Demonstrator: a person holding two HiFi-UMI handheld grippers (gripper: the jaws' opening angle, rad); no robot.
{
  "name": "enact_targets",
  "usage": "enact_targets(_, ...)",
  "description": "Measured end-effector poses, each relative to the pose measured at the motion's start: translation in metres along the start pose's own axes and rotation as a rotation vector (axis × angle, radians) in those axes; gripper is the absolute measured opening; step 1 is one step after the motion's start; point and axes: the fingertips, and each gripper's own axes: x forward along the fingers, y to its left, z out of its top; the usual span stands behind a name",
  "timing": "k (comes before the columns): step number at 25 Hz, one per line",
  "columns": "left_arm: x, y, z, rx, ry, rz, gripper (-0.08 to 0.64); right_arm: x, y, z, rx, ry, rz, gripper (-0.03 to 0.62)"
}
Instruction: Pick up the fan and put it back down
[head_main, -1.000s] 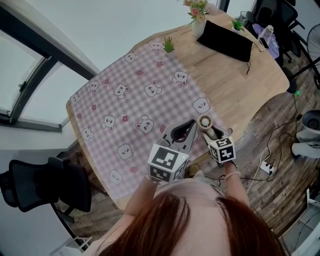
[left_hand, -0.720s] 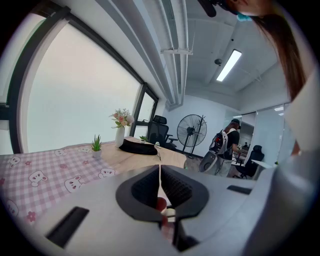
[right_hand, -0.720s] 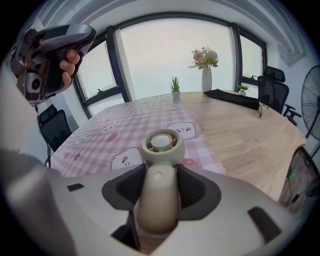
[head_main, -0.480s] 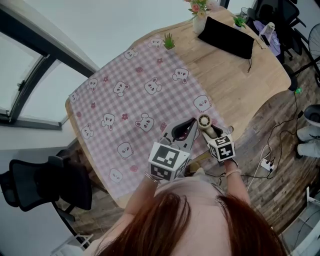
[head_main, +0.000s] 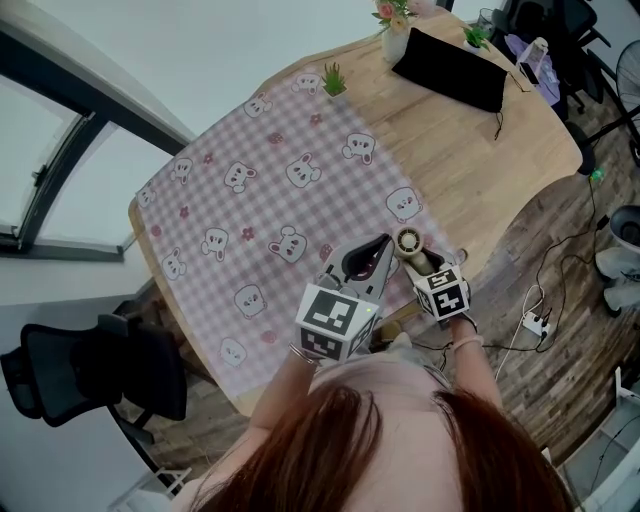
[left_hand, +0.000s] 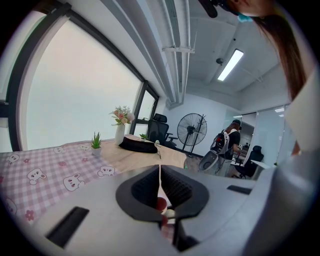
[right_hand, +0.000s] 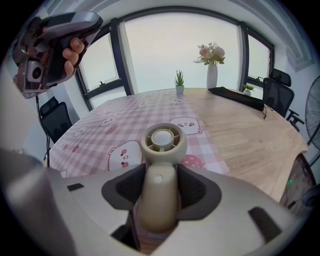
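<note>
A small beige hand-held fan (right_hand: 160, 165) with a round head is clamped by its handle in my right gripper (right_hand: 159, 187), lifted above the pink checked cloth (right_hand: 110, 135). In the head view the fan (head_main: 411, 243) pokes out ahead of the right gripper (head_main: 425, 265), over the near right edge of the cloth (head_main: 260, 210). My left gripper (head_main: 365, 262) hovers just left of it, jaws pressed together with nothing between them. The left gripper (left_hand: 160, 187) points out over the table toward the room.
On the wooden table (head_main: 480, 150) lie a black pouch (head_main: 447, 68), a flower vase (head_main: 393, 40) and a small potted plant (head_main: 334, 82). Office chairs (head_main: 100, 370) stand on the floor, cables and a power strip (head_main: 533, 322) to the right. A standing fan (left_hand: 192, 131) shows in the room.
Both grippers and the fan stay almost where they were. The view has shifted slightly, so the table objects sit a little higher in the picture.
</note>
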Motion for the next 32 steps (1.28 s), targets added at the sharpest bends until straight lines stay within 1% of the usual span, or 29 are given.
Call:
enact_targets(9,0.003,-0.002,0.000,-0.002,-0.001,-0.007,0.015,0.000,0.000,-0.001,-0.005,0.011,0.009,0.196)
enact_targets(14,0.002,-0.001,0.002,-0.003,-0.007,-0.007,0.015,0.000,0.001,0.001,-0.037,0.027,-0.003,0.210)
enact_targets(25,-0.003,-0.011,0.007,0.010,-0.028,-0.007,0.015,-0.014,0.000,0.011,-0.048,-0.018,-0.021,0.215)
enact_targets(32,-0.010,-0.017,0.010,0.017,-0.043,0.005,0.015,-0.027,0.001,0.021,-0.046,-0.072,-0.033,0.201)
